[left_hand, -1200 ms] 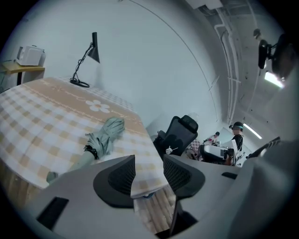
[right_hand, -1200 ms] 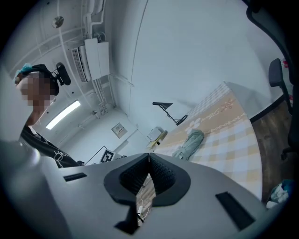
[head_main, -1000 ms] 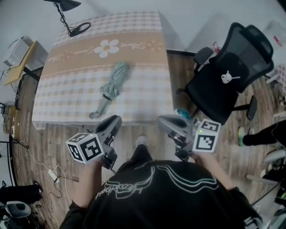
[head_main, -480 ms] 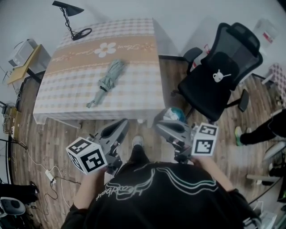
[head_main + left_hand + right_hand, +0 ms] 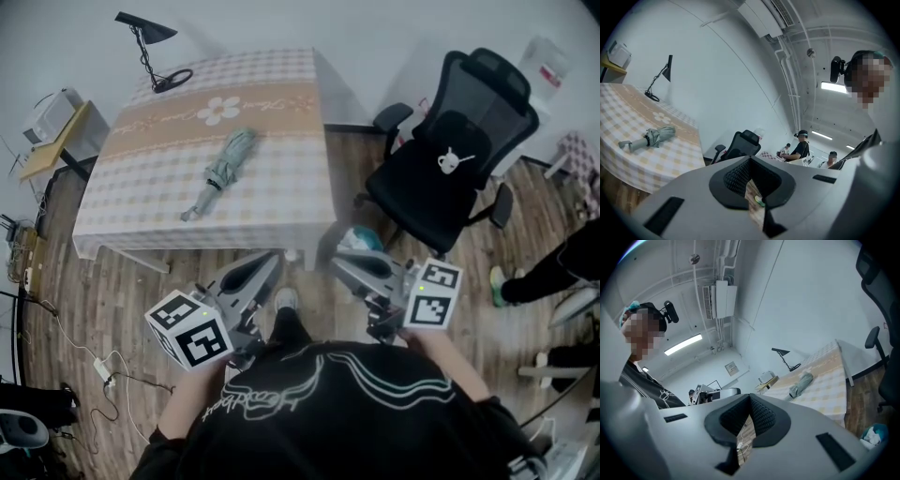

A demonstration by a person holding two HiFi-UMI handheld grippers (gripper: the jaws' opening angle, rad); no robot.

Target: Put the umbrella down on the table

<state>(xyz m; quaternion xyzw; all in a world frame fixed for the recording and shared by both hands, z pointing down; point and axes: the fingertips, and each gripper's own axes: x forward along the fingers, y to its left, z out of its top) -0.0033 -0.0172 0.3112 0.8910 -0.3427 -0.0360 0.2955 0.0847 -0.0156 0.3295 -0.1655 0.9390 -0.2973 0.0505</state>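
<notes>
A folded grey-green umbrella (image 5: 220, 169) lies on the table (image 5: 141, 220), which has a checked cloth with a flower band. Neither gripper touches it. In the left gripper view the umbrella (image 5: 649, 137) rests at the far left, and in the right gripper view it (image 5: 800, 384) sits right of centre. My left gripper (image 5: 267, 264) and right gripper (image 5: 342, 267) hover over the wooden floor, short of the table's near edge and close to my chest. Both are shut with nothing between the jaws (image 5: 751, 161) (image 5: 750, 399).
A black office chair (image 5: 450, 159) stands to the right of the table. A black lamp (image 5: 150, 47) stands at the table's far left corner and a small shelf (image 5: 52, 122) at its left. Cables (image 5: 94, 366) lie on the floor. Someone's leg (image 5: 553, 272) shows at right.
I have backed away from the table, so it looks farther off. Both grippers have drawn back with me from its near edge. The umbrella has stayed where it lay.
</notes>
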